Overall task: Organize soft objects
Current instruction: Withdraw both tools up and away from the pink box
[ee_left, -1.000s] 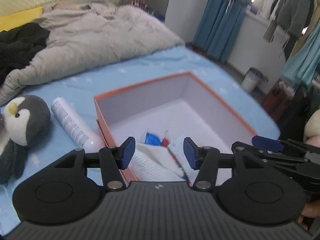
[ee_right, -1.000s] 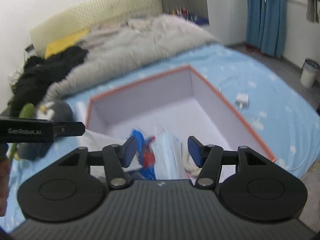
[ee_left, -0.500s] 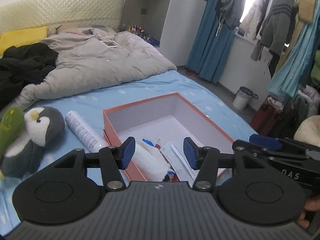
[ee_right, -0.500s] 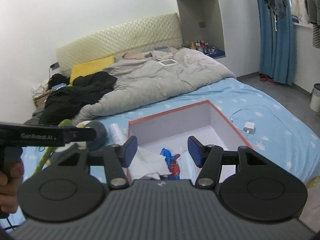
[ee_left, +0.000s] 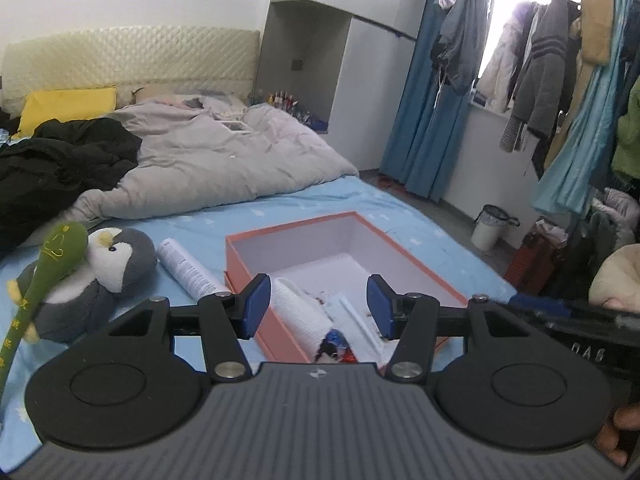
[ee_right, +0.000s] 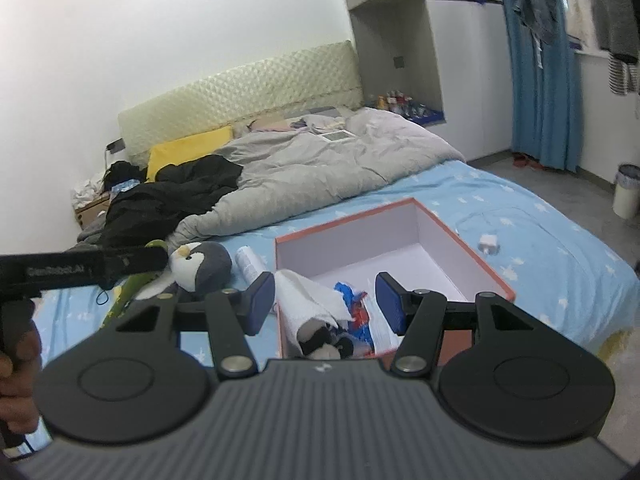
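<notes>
Both tools, left (ee_left: 316, 306) and right (ee_right: 325, 302), gape wide and hold nothing above the bed (ee_left: 304, 208). Near its foot edge sits the box (ee_left: 404, 254), a towel (ee_left: 298, 312) inside; penguin (ee_left: 100, 264) and tube (ee_left: 188, 268) lie left.

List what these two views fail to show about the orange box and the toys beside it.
- Orange box near end: both views, own claw body covers it.
- Black-and-white item in box: right view, towel wraps it.
- Penguin lower body: right view, left claw's bar crosses.

Blue-sheeted bed (ee_left: 360, 204) carries orange box (ee_left: 240, 258), penguin plush (ee_left: 100, 268), tube (ee_left: 188, 268), grey duvet (ee_left: 208, 164).
</notes>
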### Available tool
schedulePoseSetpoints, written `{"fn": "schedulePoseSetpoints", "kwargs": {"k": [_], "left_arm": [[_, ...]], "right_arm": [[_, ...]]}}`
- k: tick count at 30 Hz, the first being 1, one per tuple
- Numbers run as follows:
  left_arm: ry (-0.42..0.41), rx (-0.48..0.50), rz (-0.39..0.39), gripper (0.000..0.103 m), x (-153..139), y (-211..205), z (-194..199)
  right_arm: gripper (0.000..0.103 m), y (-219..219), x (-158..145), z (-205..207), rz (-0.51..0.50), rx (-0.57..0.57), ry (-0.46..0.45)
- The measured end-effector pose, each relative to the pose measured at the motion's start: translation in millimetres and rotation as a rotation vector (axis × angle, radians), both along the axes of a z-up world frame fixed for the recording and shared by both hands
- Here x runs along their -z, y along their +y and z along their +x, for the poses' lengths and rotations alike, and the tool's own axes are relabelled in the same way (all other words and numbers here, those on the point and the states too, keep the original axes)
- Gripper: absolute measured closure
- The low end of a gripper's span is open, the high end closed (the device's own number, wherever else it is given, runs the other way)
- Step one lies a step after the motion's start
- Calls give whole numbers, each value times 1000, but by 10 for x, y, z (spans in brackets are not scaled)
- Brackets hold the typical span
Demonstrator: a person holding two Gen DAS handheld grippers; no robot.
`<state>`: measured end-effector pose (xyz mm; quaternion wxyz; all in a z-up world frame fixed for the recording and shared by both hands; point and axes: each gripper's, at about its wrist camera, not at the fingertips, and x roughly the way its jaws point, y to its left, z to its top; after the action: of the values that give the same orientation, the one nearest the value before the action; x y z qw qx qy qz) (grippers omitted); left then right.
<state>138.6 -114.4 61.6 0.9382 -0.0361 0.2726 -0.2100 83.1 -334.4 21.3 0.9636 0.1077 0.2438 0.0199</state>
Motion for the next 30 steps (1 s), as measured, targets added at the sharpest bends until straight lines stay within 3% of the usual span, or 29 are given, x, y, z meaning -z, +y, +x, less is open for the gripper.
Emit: {"fn": "schedulePoseSetpoints", "kwargs": {"k": [14, 27, 30], "left_arm": [[26, 14, -10, 44, 65, -57, -395], [59, 35, -3, 44, 219, -107, -566], [45, 33, 30, 44, 249, -138, -617]], "right_arm": [[45, 54, 124, -328, 2, 25, 66], [44, 114, 168, -514, -13, 15, 60], [44, 148, 155, -532, -25, 7, 45]]}}
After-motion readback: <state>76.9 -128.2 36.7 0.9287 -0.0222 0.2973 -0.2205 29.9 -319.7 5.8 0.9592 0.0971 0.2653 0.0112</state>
